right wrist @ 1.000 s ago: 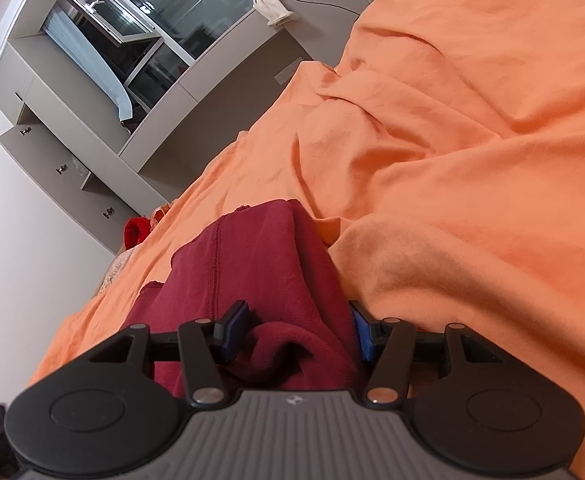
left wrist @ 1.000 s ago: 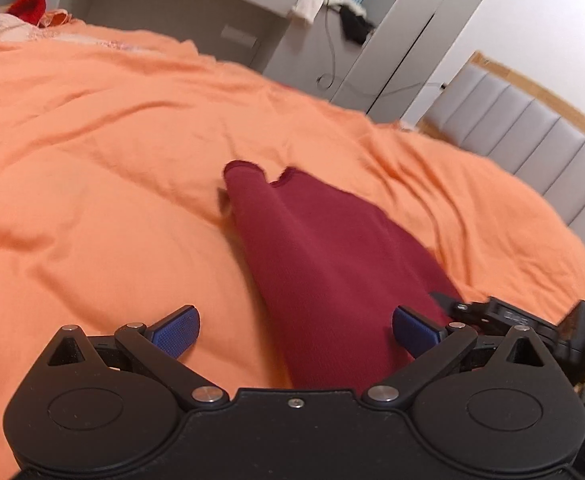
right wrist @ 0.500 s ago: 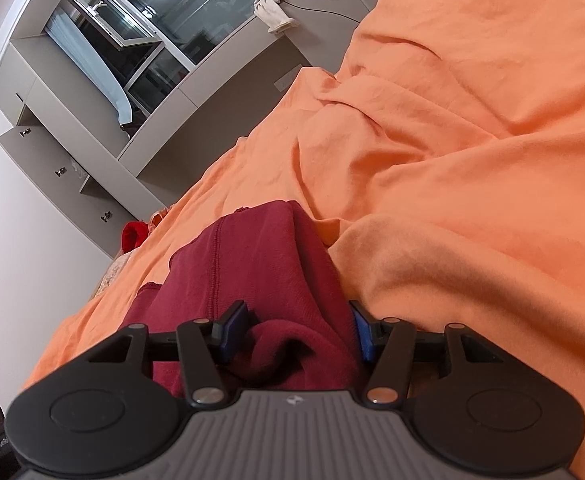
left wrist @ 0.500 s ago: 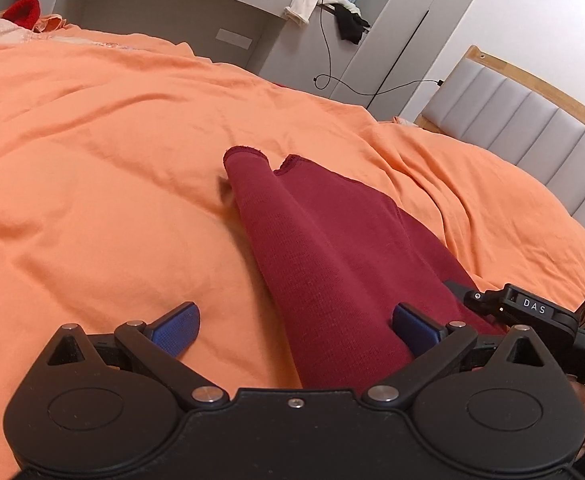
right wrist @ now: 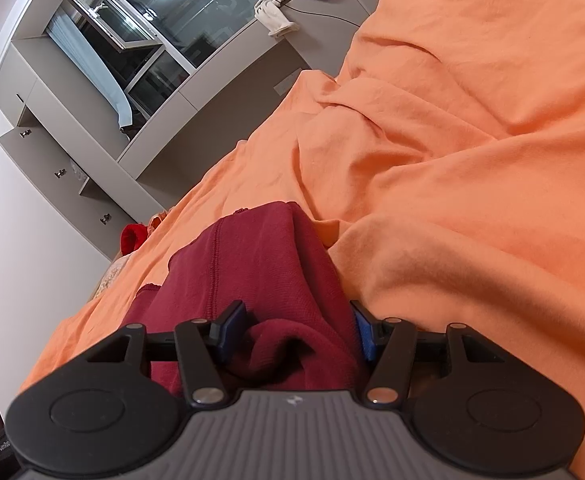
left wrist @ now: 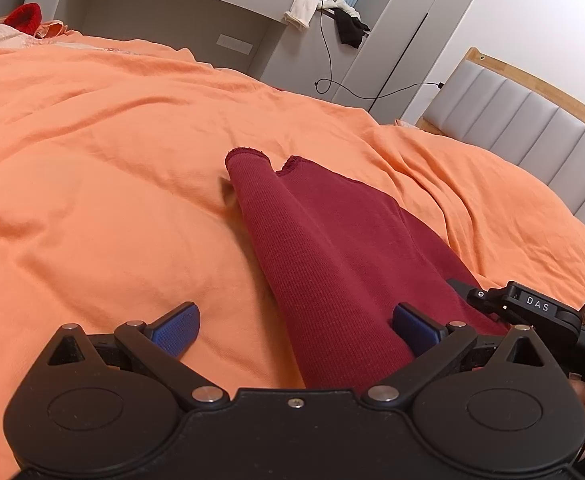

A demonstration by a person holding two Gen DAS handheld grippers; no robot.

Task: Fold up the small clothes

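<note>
In the left wrist view, an orange bedspread point(left wrist: 112, 168) covered the whole bed, creased in long soft folds. A dark red garment point(left wrist: 332, 256) lay on the bedspread in a long strip, its two hemmed ends pointing away from the camera. The left gripper point(left wrist: 294, 320) stood spread wide over the bedspread, one blue pad above bare orange cloth, the other at the garment's edge, neither pressing it. Beyond the bedspread's far edge stood a grey built-in desk unit point(left wrist: 164, 12), with white and black clothes point(left wrist: 324, 10) heaped on its top and a black cable point(left wrist: 356, 88) trailing down. To the right of the bedspread rose a grey padded headboard point(left wrist: 532, 120) with a wooden frame. A red item point(left wrist: 24, 18) sat at the bedspread's far left corner. Part of the right gripper's body showed at the garment's right.

In the right wrist view, the right gripper point(right wrist: 298, 328) was partly closed, pinching a bunched fold of the garment point(right wrist: 264, 264) between its blue pads. The bedspread point(right wrist: 472, 140) rose in ridges to the garment's right. Beyond the bedspread were a dark window point(right wrist: 164, 28) reflecting a ceiling light, and grey cabinets point(right wrist: 52, 168).
</note>
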